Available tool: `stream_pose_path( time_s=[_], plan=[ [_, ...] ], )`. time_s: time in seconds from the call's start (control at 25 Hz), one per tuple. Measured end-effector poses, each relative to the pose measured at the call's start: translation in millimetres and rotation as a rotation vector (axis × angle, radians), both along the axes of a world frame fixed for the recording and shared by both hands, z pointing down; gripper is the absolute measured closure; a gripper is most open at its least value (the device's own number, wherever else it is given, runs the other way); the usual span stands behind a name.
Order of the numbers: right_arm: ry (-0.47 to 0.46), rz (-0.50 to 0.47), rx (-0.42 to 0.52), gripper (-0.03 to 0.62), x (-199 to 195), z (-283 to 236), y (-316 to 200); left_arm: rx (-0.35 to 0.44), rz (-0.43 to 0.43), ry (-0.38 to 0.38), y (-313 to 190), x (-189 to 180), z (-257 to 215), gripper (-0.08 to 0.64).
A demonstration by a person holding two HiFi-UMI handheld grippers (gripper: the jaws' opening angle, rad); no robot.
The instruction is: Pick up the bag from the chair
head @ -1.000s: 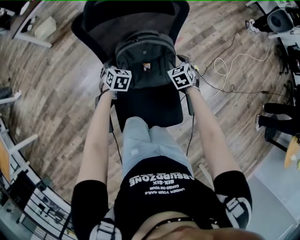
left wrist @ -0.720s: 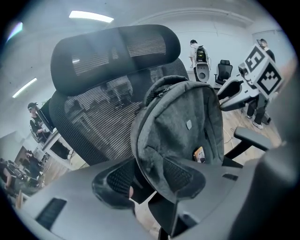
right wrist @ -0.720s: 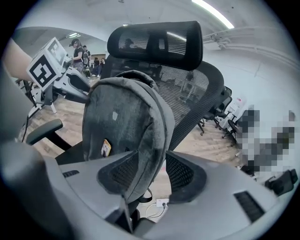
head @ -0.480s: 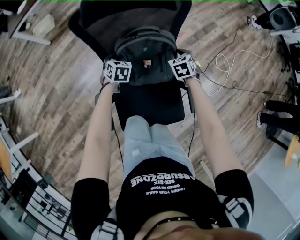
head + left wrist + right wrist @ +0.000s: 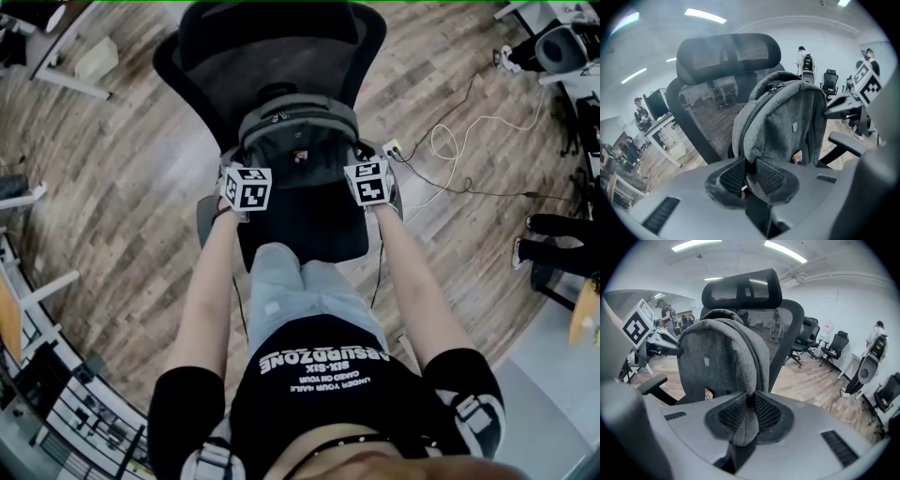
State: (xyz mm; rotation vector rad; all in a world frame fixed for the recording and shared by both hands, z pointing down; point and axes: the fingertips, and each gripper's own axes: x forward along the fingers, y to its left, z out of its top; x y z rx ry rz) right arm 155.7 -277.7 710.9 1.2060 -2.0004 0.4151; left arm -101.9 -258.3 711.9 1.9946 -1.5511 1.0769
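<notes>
**Both grippers clamped on the bag's sides, bag on the chair**

Bag (image 5: 298, 148): grey backpack, upright on the chair (image 5: 281, 47), its back against the black mesh backrest, top handle just under the headrest. Its base is hidden behind the grippers, so I cannot tell whether it touches the seat.

Left gripper (image 5: 749, 169): jaws have just been closing. They are now nearly together, with a fold of the bag's grey fabric pinched between the ribbed pads at the bag's left side edge. Marker cube sits beside that edge in the head view.

Right gripper (image 5: 749, 408): jaws have likewise just been closing and are nearly together on a fold of the bag's right side. A flap of grey fabric hangs down between the pads toward the camera.

Both grippers point downward at the bag, one on each side, at about the same height.

Floor (image 5: 122, 187): wood planks. A pale cable (image 5: 450, 141) lies looped to the right of the chair.
</notes>
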Motion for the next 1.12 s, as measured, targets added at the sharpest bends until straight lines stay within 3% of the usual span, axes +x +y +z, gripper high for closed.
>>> stream_pose_path(
  time_s=[1.12],
  plan=[
    [0.007,-0.011,0.036,0.537,5.1,-9.6,83.2,-0.048,0.029,-0.004,84.9,3.1,-6.3,0.495]
  ],
)
